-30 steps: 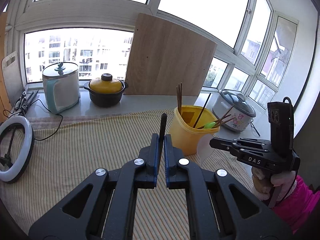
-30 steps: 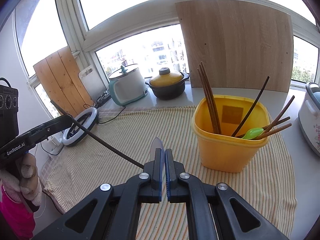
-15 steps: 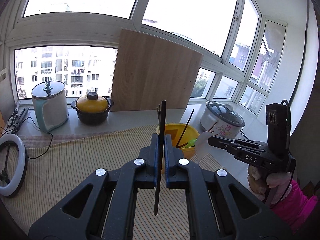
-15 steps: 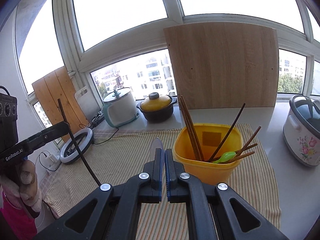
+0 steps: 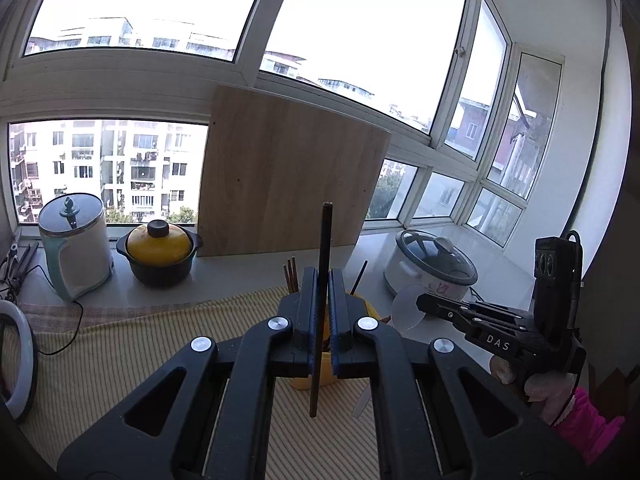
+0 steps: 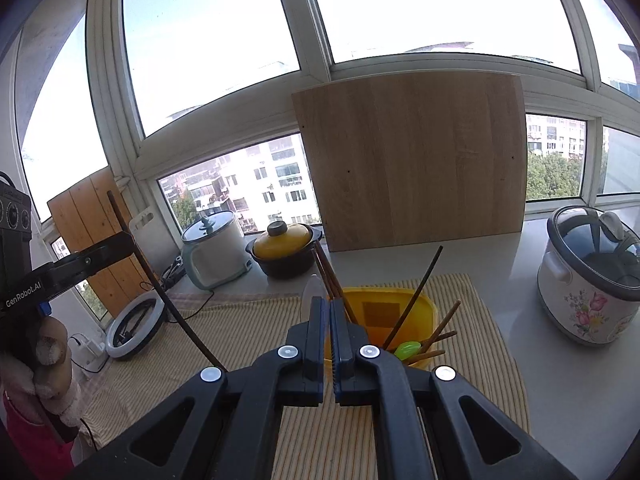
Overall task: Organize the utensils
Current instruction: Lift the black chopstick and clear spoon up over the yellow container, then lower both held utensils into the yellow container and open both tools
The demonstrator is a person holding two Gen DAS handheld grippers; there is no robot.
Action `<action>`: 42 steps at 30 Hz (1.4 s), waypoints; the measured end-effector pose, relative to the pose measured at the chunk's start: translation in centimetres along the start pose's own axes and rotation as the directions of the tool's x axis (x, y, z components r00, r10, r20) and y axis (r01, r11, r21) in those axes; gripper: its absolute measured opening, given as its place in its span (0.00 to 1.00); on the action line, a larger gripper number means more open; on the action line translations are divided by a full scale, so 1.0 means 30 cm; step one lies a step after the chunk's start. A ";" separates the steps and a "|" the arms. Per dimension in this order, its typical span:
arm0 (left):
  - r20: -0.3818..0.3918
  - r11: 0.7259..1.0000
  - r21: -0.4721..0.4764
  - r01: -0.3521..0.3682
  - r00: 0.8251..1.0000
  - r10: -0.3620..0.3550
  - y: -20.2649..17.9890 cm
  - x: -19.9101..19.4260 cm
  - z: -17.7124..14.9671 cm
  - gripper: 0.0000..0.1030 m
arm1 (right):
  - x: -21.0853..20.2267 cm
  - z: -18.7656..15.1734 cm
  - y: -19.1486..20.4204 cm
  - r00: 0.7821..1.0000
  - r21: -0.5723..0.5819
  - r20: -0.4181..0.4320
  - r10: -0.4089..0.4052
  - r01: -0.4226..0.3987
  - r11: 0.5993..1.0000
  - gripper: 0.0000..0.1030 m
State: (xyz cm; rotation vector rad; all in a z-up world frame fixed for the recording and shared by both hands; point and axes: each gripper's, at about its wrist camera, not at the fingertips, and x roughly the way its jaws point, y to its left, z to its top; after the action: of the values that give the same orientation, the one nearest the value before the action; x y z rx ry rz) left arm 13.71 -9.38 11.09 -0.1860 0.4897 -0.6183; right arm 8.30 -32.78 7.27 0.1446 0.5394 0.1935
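You have the left gripper (image 5: 320, 312) clamped on a dark chopstick (image 5: 322, 280) and the right gripper (image 6: 328, 336) clamped on a clear plastic spoon (image 6: 312, 286), both above the yellow bin (image 6: 416, 308), ready for dropping in.

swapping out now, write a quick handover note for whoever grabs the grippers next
Left gripper: shut on a dark chopstick, held upright above the striped cloth.
Right gripper: shut on a clear plastic spoon.
Yellow bin on the cloth, just ahead of both grippers.
Done: several chopsticks and a green spoon already stand in the bin.
Left: drop the held chopstick and spoon into the bin.
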 end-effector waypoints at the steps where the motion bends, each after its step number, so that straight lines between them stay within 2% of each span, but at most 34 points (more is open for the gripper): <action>1: 0.006 1.000 0.001 0.002 1.000 -0.002 -0.004 0.006 0.012 0.03 | 0.000 0.007 -0.002 1.000 -0.002 0.005 -0.007 0.007 1.000 0.00; 26: 0.055 1.000 -0.007 -0.001 0.998 0.002 -0.053 0.194 0.176 0.03 | 0.040 0.107 -0.132 0.991 0.074 0.068 -0.119 0.114 0.991 0.00; 32: 0.034 0.999 -0.042 0.000 0.999 0.002 -0.047 0.270 0.166 0.03 | 0.066 0.115 -0.172 0.986 0.105 0.069 -0.152 0.144 0.984 0.00; 42: -0.026 0.999 -0.021 -0.033 0.999 0.032 -0.050 0.347 0.104 0.03 | 0.164 0.122 -0.221 0.981 0.110 0.034 -0.192 0.187 0.976 0.00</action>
State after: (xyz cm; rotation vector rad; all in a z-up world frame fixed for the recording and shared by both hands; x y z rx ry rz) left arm 21.83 -16.71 10.29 -0.1903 0.5238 -0.5844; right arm 15.32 -38.45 6.71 0.1998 0.5163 -0.0251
